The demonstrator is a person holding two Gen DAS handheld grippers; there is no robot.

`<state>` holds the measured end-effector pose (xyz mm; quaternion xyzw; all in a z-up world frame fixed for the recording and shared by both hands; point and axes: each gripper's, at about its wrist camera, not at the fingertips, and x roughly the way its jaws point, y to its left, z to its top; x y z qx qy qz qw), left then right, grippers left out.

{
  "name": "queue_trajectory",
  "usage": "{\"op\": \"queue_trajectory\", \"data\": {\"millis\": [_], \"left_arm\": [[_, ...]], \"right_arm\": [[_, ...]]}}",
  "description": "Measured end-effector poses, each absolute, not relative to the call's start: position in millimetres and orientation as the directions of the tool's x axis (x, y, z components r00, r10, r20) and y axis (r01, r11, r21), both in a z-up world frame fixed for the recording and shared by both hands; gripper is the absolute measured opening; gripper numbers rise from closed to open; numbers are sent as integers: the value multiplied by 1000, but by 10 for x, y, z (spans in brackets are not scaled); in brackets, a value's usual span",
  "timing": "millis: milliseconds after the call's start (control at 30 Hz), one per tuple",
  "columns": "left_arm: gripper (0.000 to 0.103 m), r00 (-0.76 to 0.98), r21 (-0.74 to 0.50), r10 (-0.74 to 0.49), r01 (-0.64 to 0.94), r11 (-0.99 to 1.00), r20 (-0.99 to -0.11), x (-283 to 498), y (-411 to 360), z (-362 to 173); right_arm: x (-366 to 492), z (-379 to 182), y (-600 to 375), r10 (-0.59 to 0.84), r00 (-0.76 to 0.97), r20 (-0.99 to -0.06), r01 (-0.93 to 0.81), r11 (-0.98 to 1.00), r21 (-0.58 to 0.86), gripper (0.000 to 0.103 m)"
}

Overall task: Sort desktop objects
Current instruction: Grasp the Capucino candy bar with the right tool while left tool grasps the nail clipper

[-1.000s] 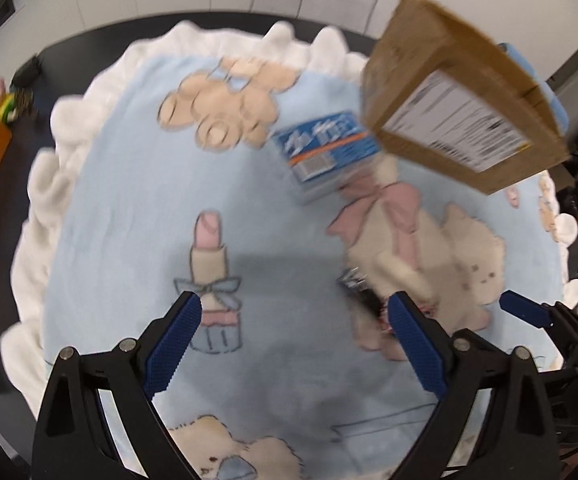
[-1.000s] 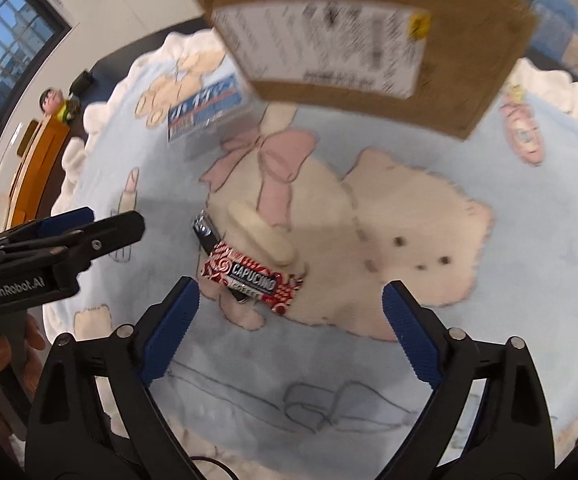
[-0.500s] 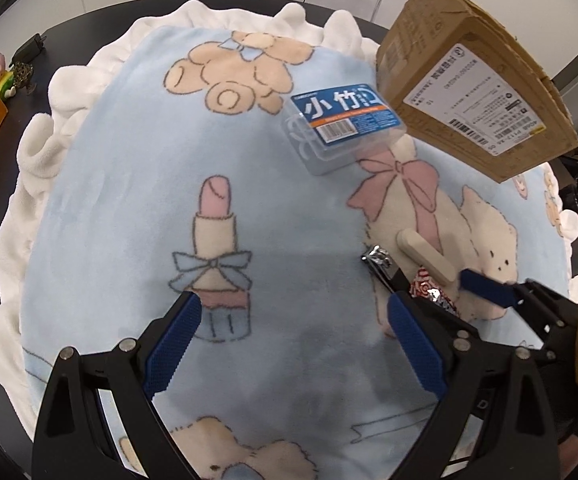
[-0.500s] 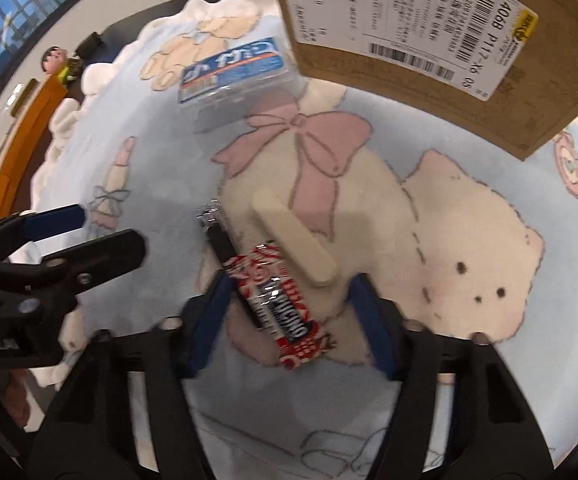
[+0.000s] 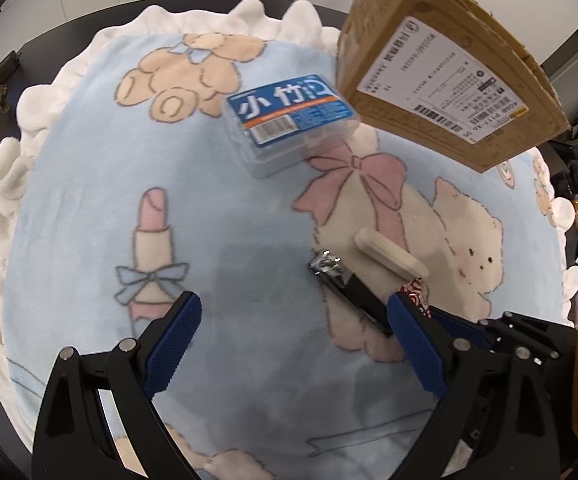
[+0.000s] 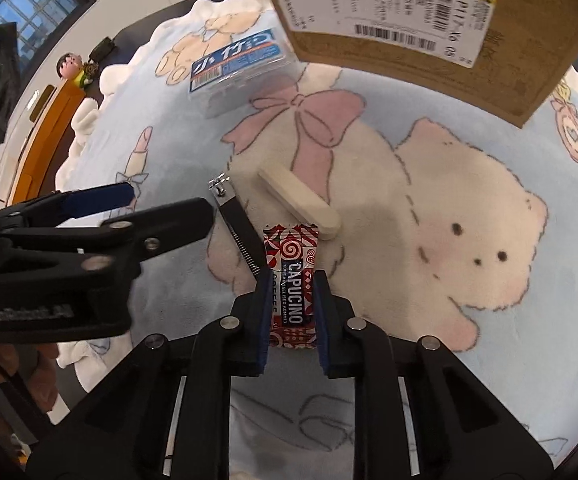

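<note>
The right gripper (image 6: 291, 304) is clamped on the red Capucino candy (image 6: 291, 276), which lies on the blue blanket (image 6: 469, 360) over the bear print. Just beside the candy lie a black nail clipper (image 6: 235, 216) and a cream stick (image 6: 299, 202), the stick's end touching the wrapper. The left gripper (image 5: 293, 344) hovers with its jaws wide apart and empty, near the clipper. Farther back sit a clear box (image 5: 291, 120) and a tilted carton (image 5: 445, 60).
</note>
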<state>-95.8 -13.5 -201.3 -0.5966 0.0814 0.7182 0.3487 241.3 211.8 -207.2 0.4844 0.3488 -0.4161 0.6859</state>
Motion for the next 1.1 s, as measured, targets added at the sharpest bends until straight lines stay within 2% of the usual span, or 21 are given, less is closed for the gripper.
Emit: {"op": "queue_trajectory", "data": {"millis": [200, 533, 667, 767, 867, 933, 1000, 1100], "left_arm": [[94, -50, -279, 387, -609, -742, -921, -919, 81, -2063], [92, -71, -200, 290, -570, -797, -954, -915, 200, -2232], [58, -117, -158, 269, -566, -809, -956, -932, 240, -2182], [45, -136, -131, 254, -579, -805, -958, -930, 290, -2178], [21, -134, -147, 271, -576, -804, -953, -944, 252, -2166], [17, -116, -184, 297, -561, -807, -948, -982, 183, -2165], [2, -109, -214, 323, -550, -808, -940, -1016, 115, -2143], [0, -114, -218, 336, -562, -798, -935, -1015, 75, -2073]], "right_arm": [[2192, -2078, 2087, -249, 396, -884, 918, 132, 374, 19], [1909, -2113, 2009, -259, 384, -886, 923, 92, 373, 19], [1910, -2122, 2003, -257, 387, -886, 922, 90, 377, 19], [1904, -2131, 1990, -257, 392, -883, 920, 85, 383, 19], [1893, -2131, 1985, -260, 393, -882, 919, 83, 386, 19], [1889, -2130, 1984, -262, 392, -882, 919, 79, 386, 19], [1878, -2128, 1986, -266, 392, -881, 919, 74, 387, 19], [1855, -2134, 1997, -268, 391, -880, 919, 69, 388, 19]]}}
